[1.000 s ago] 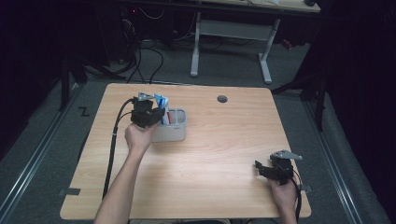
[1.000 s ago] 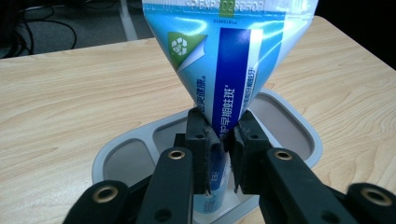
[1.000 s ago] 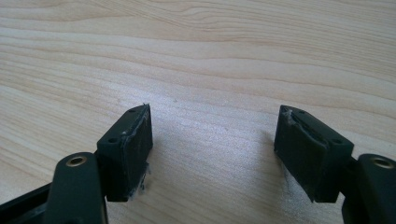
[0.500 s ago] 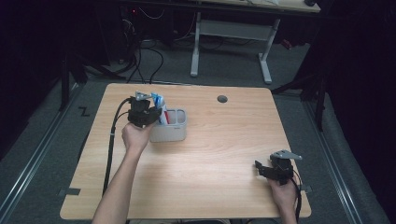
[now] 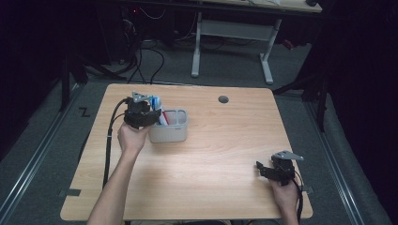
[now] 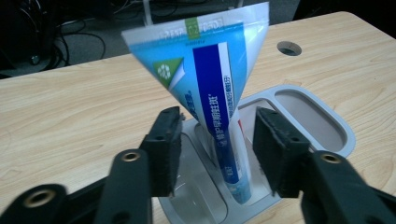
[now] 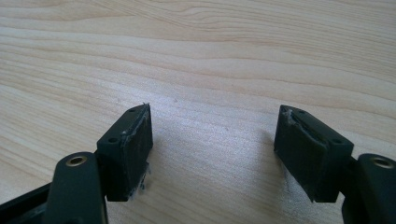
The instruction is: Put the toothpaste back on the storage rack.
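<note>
A blue and white toothpaste tube stands cap down in the left compartment of a grey two-compartment holder, leaning a little. My left gripper has just been opening; its pads stand apart on either side of the tube without touching it. From above, the left gripper sits at the holder's left end, with the tube's flat end beside it. My right gripper rests open near the table's front right corner, with bare wood between its pads.
The wooden table has a round cable hole at the back. The holder's right compartment holds nothing. A black cable trails from the left gripper along the table's left side. Another desk's legs stand behind.
The left gripper has shifted slightly left, away from the holder, leaving the tube standing in it. The right hand has kept still.
</note>
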Available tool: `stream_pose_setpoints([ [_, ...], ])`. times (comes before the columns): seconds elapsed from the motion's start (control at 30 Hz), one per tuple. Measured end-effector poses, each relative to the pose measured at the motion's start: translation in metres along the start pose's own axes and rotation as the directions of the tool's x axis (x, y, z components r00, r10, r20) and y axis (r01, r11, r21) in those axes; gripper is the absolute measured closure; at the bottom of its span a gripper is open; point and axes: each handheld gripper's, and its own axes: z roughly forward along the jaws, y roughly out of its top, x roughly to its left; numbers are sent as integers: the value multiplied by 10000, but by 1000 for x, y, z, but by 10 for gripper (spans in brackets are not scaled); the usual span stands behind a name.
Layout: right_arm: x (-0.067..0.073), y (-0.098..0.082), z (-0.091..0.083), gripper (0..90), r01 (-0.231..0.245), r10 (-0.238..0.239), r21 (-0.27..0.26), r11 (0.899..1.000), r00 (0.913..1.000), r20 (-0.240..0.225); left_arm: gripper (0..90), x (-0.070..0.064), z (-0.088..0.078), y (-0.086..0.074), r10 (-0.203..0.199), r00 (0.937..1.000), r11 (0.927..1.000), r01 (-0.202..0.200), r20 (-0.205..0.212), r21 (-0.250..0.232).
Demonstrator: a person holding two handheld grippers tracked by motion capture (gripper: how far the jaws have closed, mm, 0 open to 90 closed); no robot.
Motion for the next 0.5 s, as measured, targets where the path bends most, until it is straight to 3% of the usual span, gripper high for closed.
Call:
stream_pose_setpoints([
  [0.2,0,0,0,282,-40,40,0,10000,10000,10,420,1,-9,1,40,10000,9998,-42,-78,-212],
  [0.5,0,0,0,282,-40,40,11,10000,10000,24,381,2,-20,2,170,9997,9994,-176,-186,-308],
])
